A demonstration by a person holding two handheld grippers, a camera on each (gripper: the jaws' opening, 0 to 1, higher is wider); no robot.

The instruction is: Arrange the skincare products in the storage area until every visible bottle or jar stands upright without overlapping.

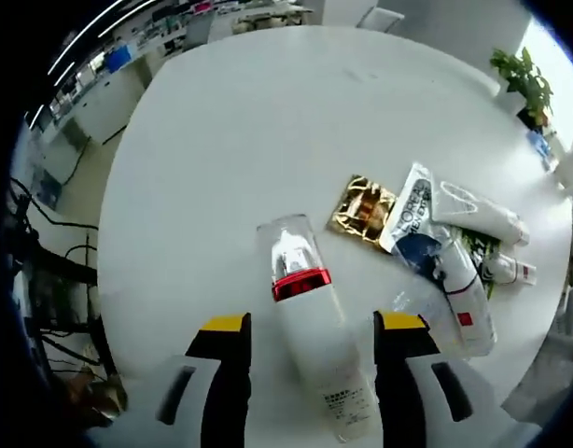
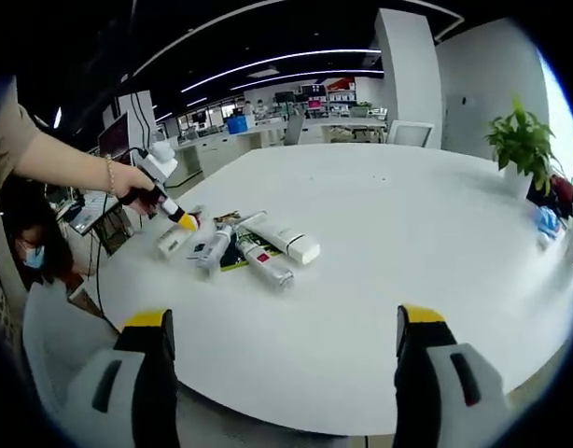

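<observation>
My left gripper (image 1: pixel 310 336) has its jaws spread wide on either side of a white bottle (image 1: pixel 319 345) that lies flat on the round white table (image 1: pixel 240 140), and neither jaw touches it yet. The bottle's clear cap (image 1: pixel 288 245) and red band (image 1: pixel 300 283) point toward twelve o'clock in the left gripper view. The risk I see is in the closing: the bottle is round and smooth, so if I pinch it off-centre it may roll or squirt out from between the jaws, and if I tip it up by the body the heavier end may swing and knock into the heap at two o'clock. There, a gold sachet (image 1: pixel 363 211), a blue-and-white tube (image 1: pixel 410 210) and several other white tubes (image 1: pixel 473 213) lie across each other, so a nudge could push one further on top of its neighbours or toward the table edge. My right gripper (image 2: pixel 286 350) is open too, holding nothing, and it hangs well back from the work at the near rim of the table. The right gripper view gives me what the left one cannot: the whole pile (image 2: pixel 240 247) seen from the side at about ten o'clock, with every item lying down, plus my left hand (image 2: pixel 128 182) reaching in over it. The left gripper view alone shows the fine detail, namely how the jaws flank the bottle.
</observation>
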